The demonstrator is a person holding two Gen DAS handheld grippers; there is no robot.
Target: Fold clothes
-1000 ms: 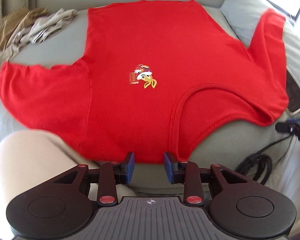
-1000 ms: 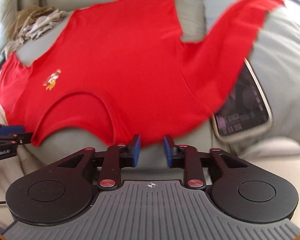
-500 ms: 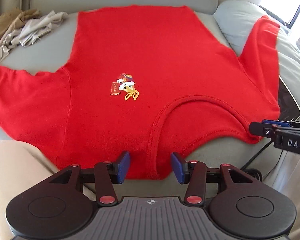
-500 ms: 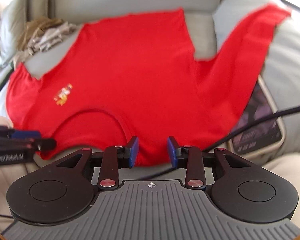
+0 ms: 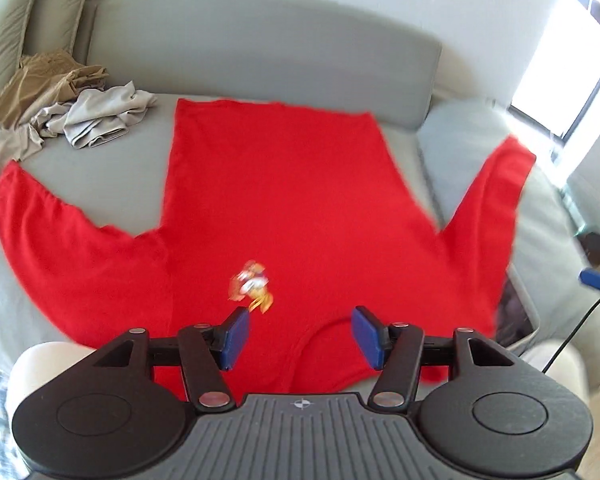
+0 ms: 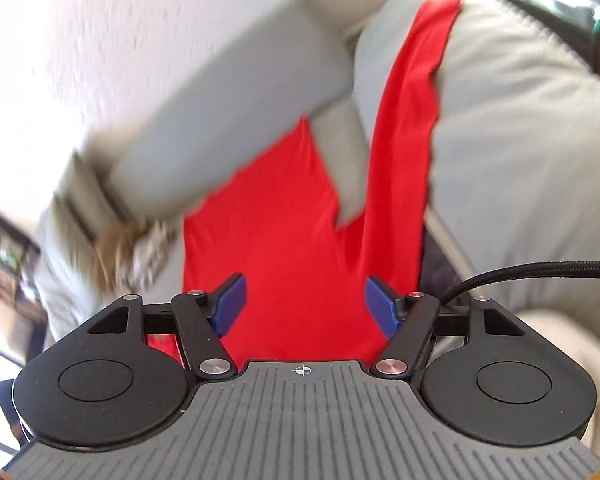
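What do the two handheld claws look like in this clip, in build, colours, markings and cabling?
Both look alike. The left claw and right claw have blue pads on black linkage arms with silver pivot pins, two round black housings, and a grey ribbed body bearing a small crosshair mark. A black braided cable runs beside the right one.

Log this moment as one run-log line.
stage: shirt laid out | red shirt: flat on sofa, unfolded | left gripper: open, empty | right gripper: open, empty
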